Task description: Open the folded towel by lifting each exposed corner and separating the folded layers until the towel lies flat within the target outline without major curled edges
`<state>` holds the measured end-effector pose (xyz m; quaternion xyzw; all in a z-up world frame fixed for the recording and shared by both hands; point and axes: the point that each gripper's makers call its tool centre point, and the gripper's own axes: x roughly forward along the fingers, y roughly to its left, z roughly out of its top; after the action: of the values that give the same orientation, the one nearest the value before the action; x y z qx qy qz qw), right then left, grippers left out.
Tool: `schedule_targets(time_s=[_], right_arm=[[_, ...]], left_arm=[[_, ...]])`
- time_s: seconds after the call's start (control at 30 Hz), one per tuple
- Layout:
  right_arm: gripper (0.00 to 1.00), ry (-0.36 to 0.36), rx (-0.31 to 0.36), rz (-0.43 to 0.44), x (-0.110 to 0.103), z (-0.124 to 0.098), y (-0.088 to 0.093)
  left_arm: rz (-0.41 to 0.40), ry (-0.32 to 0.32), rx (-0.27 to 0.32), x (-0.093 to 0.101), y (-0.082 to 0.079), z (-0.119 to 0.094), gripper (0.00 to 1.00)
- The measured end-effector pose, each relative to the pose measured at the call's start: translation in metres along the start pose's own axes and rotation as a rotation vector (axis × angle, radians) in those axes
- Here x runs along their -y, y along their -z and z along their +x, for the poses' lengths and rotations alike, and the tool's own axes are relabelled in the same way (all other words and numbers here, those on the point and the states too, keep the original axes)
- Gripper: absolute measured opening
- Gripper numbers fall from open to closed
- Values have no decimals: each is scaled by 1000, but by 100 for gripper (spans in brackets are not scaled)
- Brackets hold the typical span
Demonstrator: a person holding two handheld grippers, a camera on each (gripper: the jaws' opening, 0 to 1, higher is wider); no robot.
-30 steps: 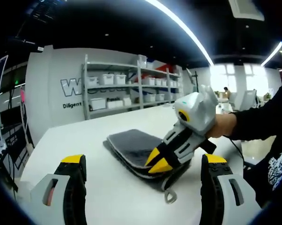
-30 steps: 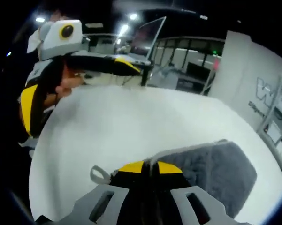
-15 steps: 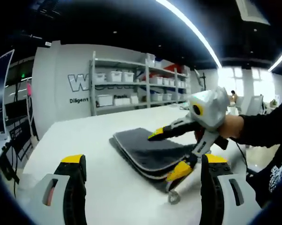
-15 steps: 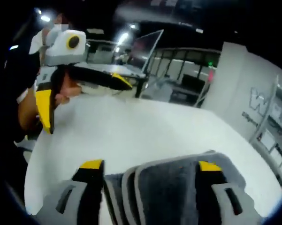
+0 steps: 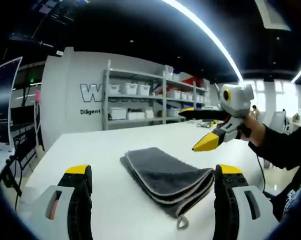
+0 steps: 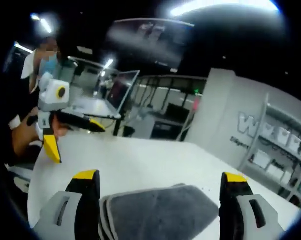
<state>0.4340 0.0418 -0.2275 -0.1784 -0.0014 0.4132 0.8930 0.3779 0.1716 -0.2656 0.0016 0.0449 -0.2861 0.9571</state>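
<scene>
A grey folded towel (image 5: pixel 165 172) with pale edging lies in several layers on the white table (image 5: pixel 90 150), its hanging loop (image 5: pixel 180 222) at the near corner. My left gripper (image 5: pixel 154 170) is open and low over the table, its jaws either side of the towel and apart from it. My right gripper (image 5: pixel 198 127) hovers open above the towel's right end, holding nothing. In the right gripper view the towel (image 6: pixel 160 215) lies between that gripper's (image 6: pixel 160 176) spread jaws, and the left gripper (image 6: pixel 72 137) hangs open at the left over the table edge.
Shelves with white bins (image 5: pixel 140 100) line the far wall under large lettering. A screen (image 6: pixel 120 92) and desks stand beyond the table's other side. A person (image 6: pixel 37 65) stands at the left, and a dark sleeve (image 5: pixel 280 150) reaches in from the right.
My right gripper, shut at the towel's corner a second ago, has opened, let go and risen away. The towel stays folded on the table.
</scene>
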Motion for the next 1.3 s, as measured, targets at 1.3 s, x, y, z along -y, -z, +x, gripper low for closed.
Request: schedule_targets(time_s=[1.3], right_arm=[[100, 181, 63, 176, 54, -130, 23]], left_arm=[[-971, 158, 170, 104, 10, 19, 100]])
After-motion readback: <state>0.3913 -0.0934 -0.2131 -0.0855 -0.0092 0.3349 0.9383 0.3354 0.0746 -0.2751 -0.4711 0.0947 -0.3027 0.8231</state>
